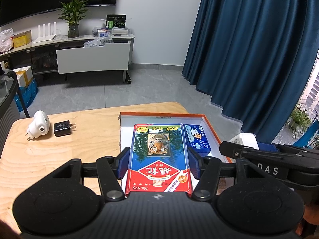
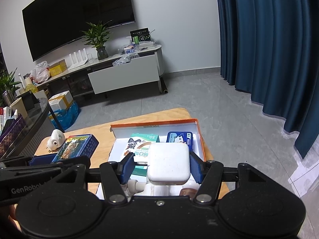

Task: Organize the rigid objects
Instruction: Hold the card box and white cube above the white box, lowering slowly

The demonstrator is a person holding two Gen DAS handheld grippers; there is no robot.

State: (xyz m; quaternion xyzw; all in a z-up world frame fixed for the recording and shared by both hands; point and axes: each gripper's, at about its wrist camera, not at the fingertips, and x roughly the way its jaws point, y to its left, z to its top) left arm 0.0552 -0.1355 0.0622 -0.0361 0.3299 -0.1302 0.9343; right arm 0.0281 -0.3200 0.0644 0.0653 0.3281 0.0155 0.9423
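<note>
My left gripper (image 1: 158, 162) is shut on a red and blue playing-card box with a tiger picture (image 1: 158, 155), held above the orange-rimmed white box (image 1: 211, 127). The card box also shows in the right wrist view (image 2: 76, 147). My right gripper (image 2: 161, 165) is shut on a white square power adapter (image 2: 169, 162), held over the same box (image 2: 196, 131). Inside the box lie a blue tin (image 1: 196, 139), also in the right wrist view (image 2: 180, 138), and a green and white bandage box (image 2: 139, 145). A white plug-in device (image 1: 38, 124) and a black charger (image 1: 62, 128) lie on the wooden table (image 1: 59, 159).
The table's far edge drops to a grey tiled floor. Blue curtains (image 1: 259, 49) hang at the right. A TV console (image 1: 89, 57) with a plant and clutter stands against the far wall. A glass-topped dark stand (image 2: 30, 123) with items is left of the table.
</note>
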